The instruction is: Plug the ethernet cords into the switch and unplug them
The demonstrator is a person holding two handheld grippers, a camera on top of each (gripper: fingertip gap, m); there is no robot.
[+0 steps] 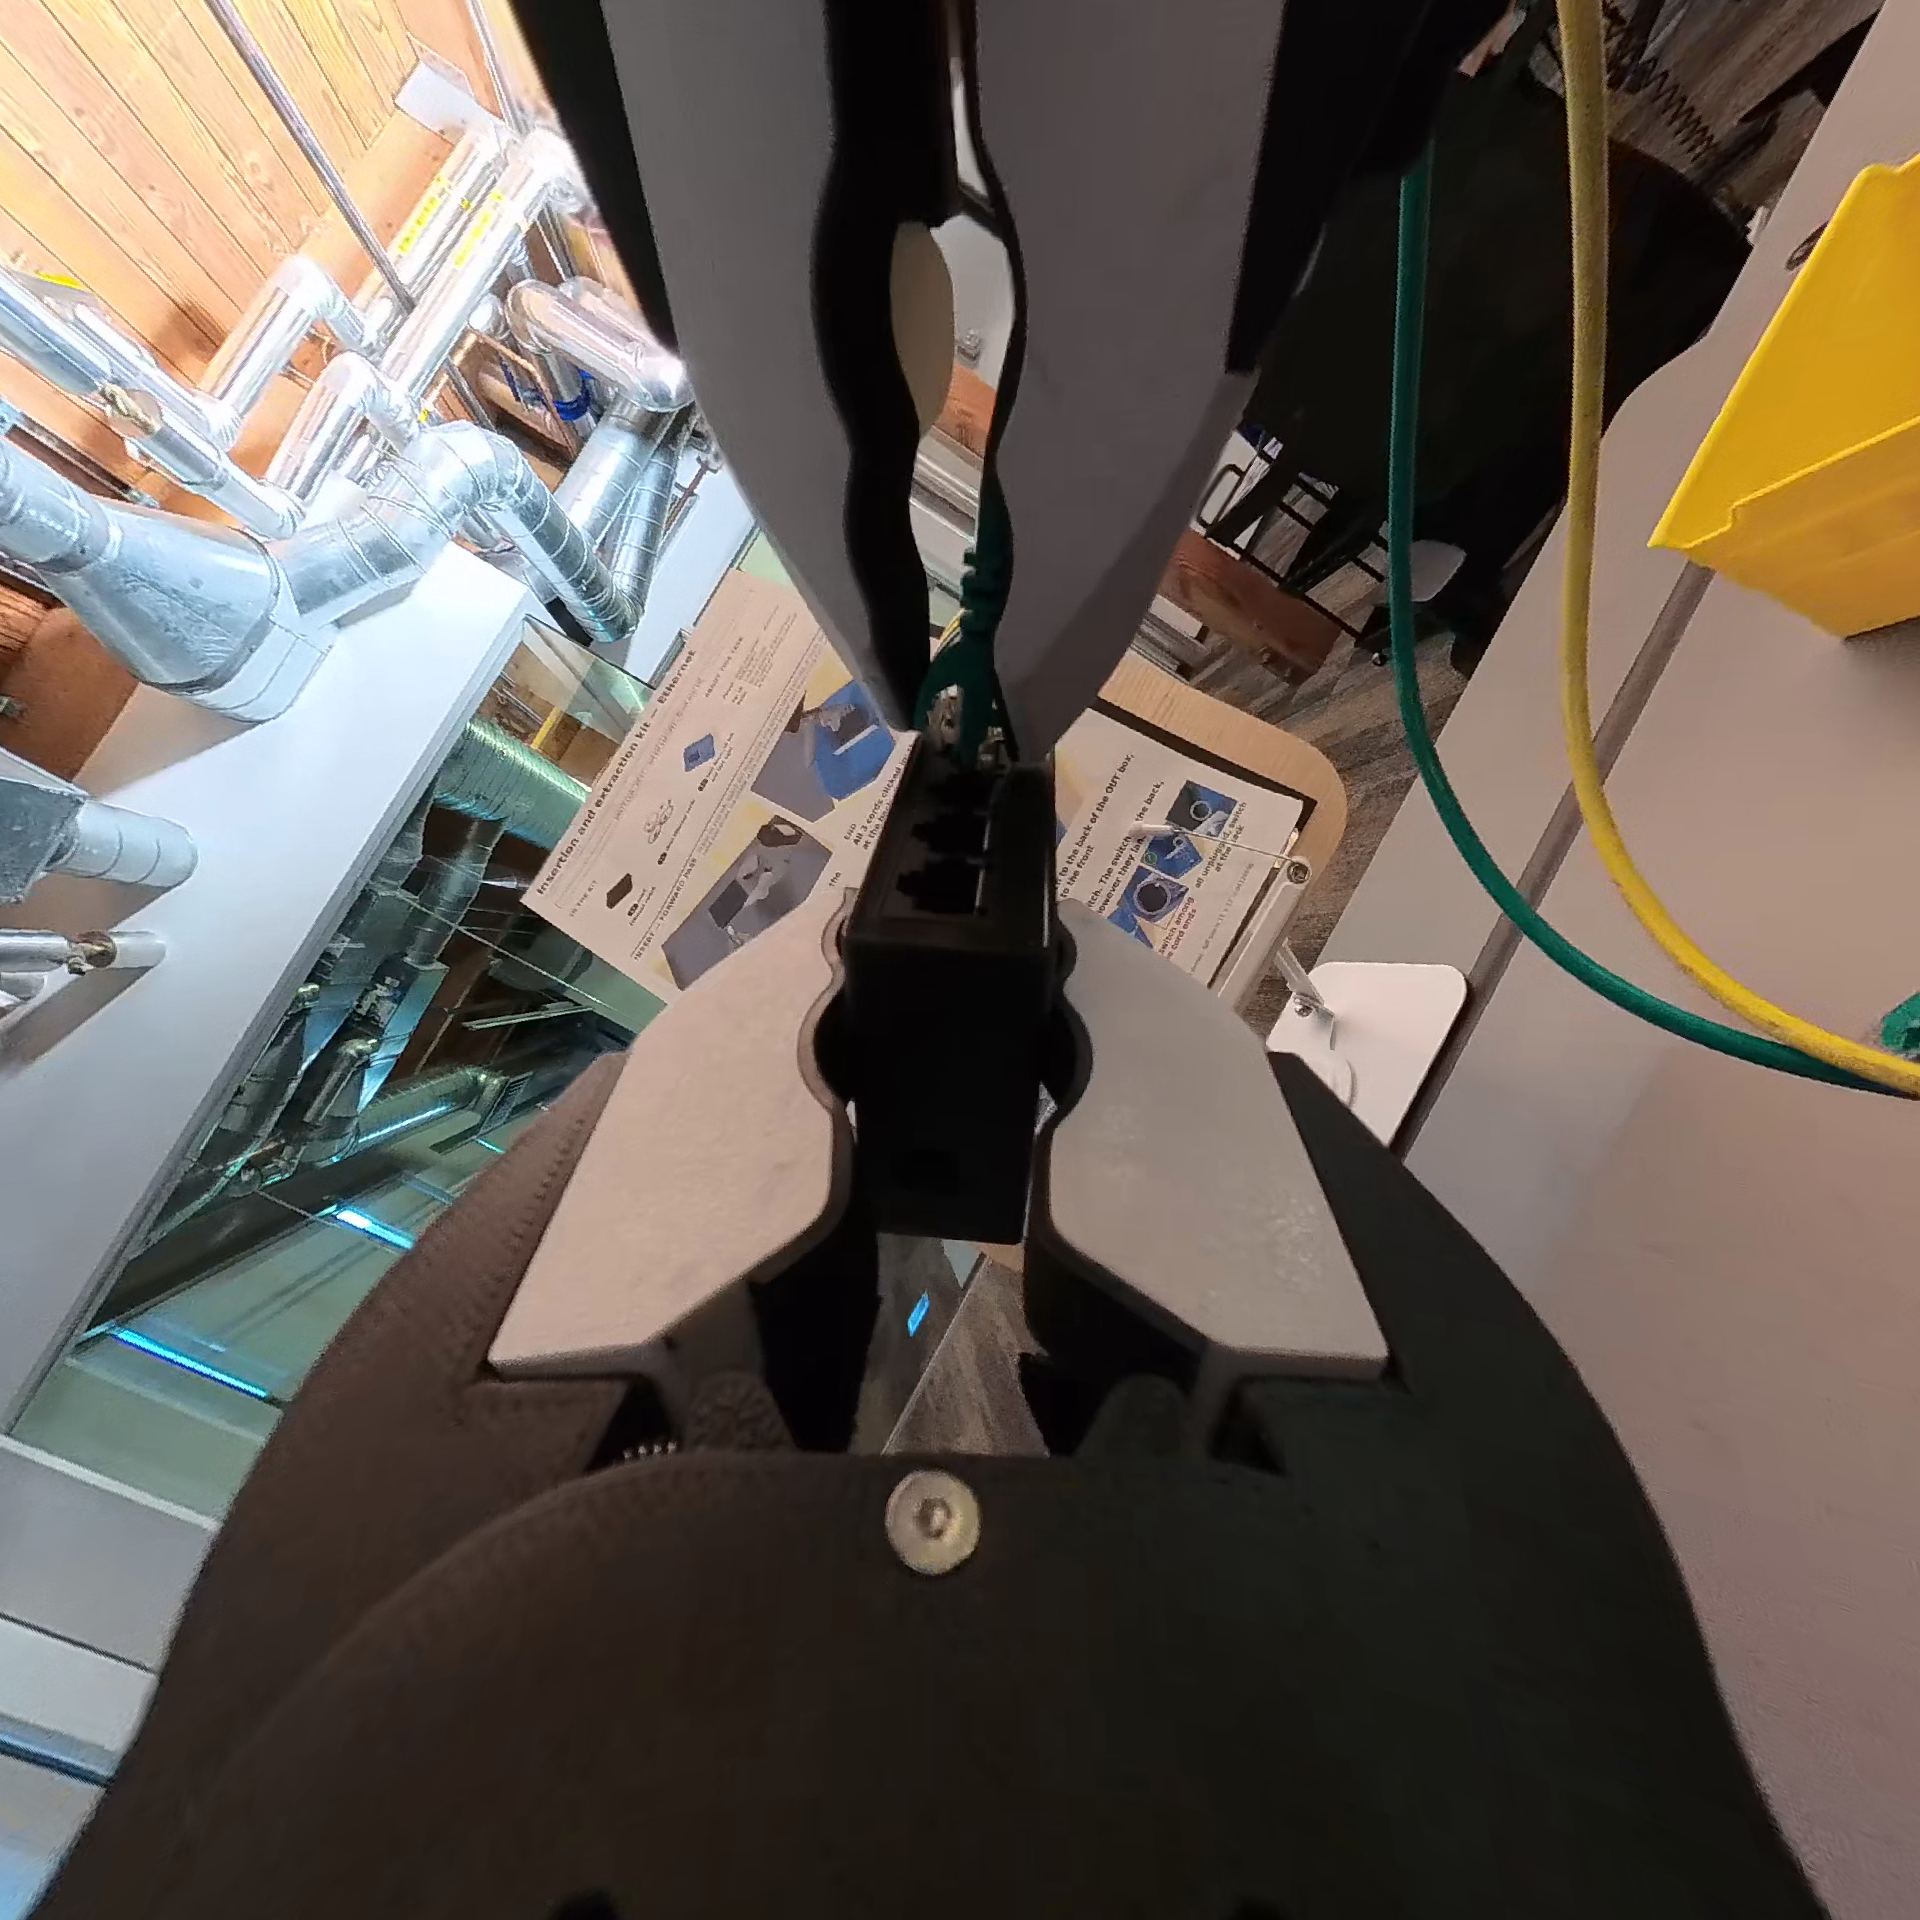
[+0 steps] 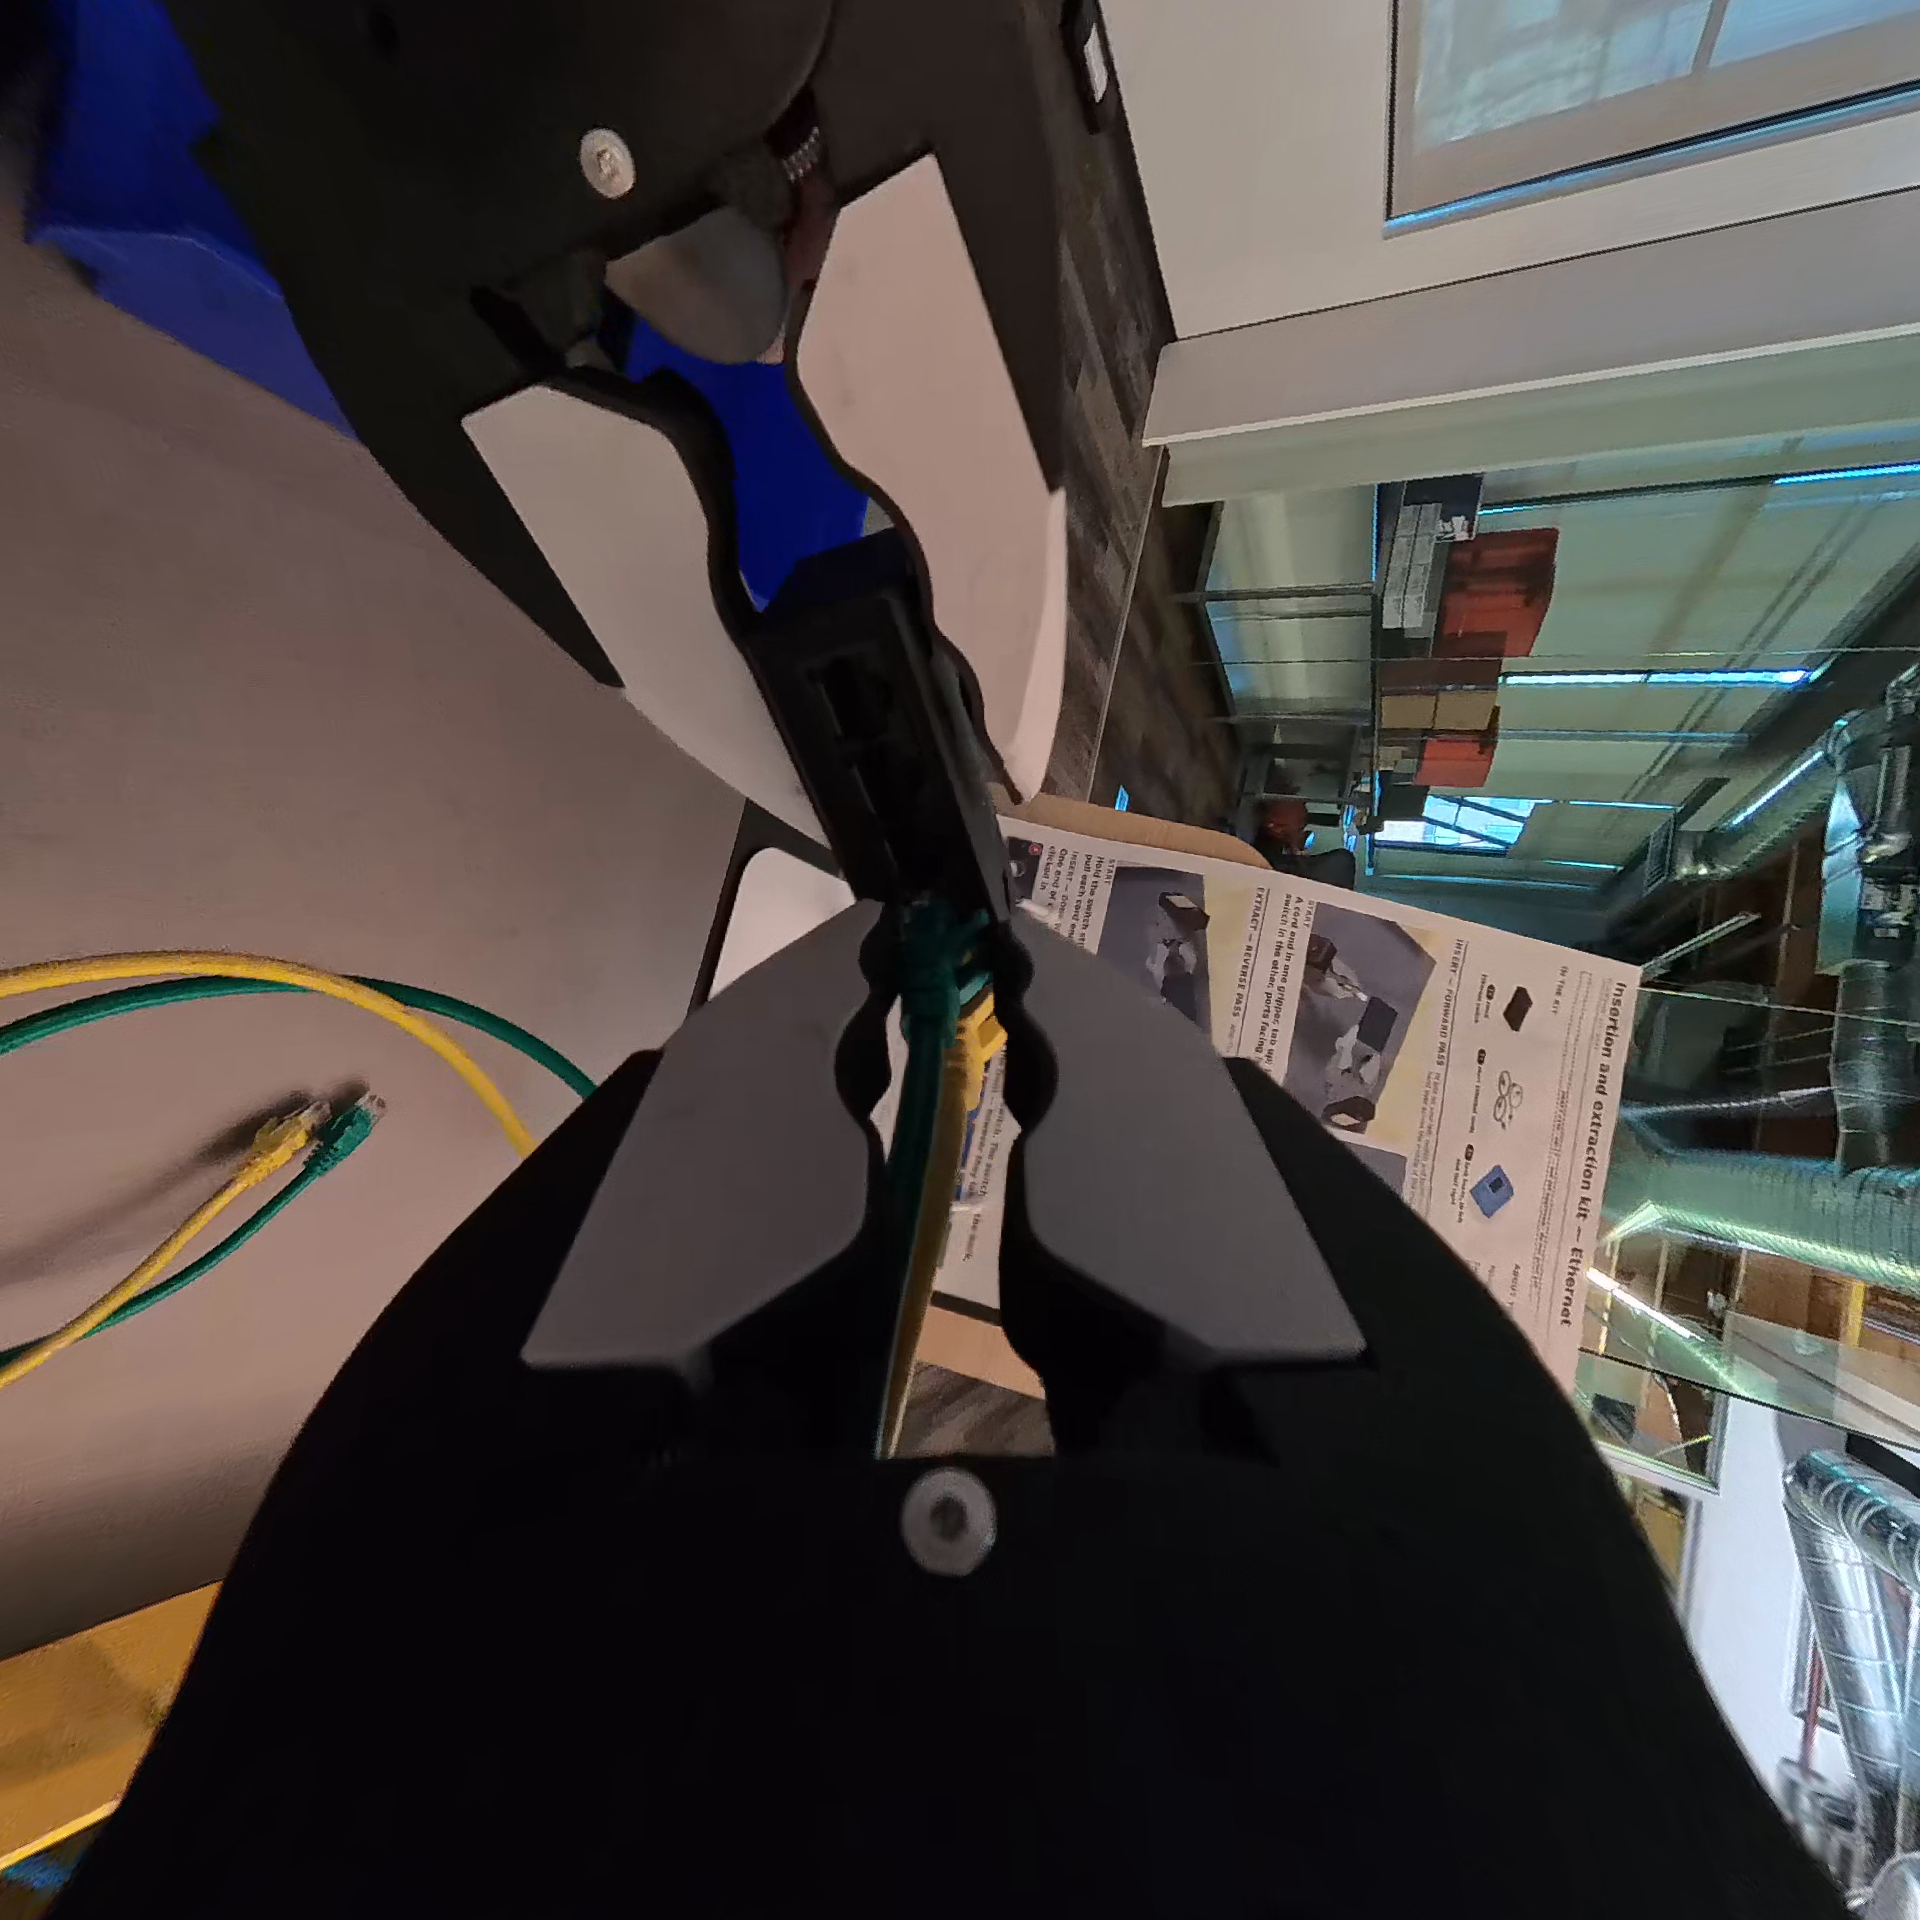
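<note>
Hanging in the air above the counter (image 2: 312, 790), the black switch (image 1: 951, 997) is clamped between the left fingers (image 1: 727, 1174), ports facing the other gripper. The right fingers (image 2: 1164, 1174) are closed on the green cord (image 2: 920, 1049) and yellow cord (image 2: 971, 1039), their plugs at the switch's ports. Both cords' other ends lie loose on the counter, and an instruction sheet (image 2: 1455, 1091) stands behind.
</note>
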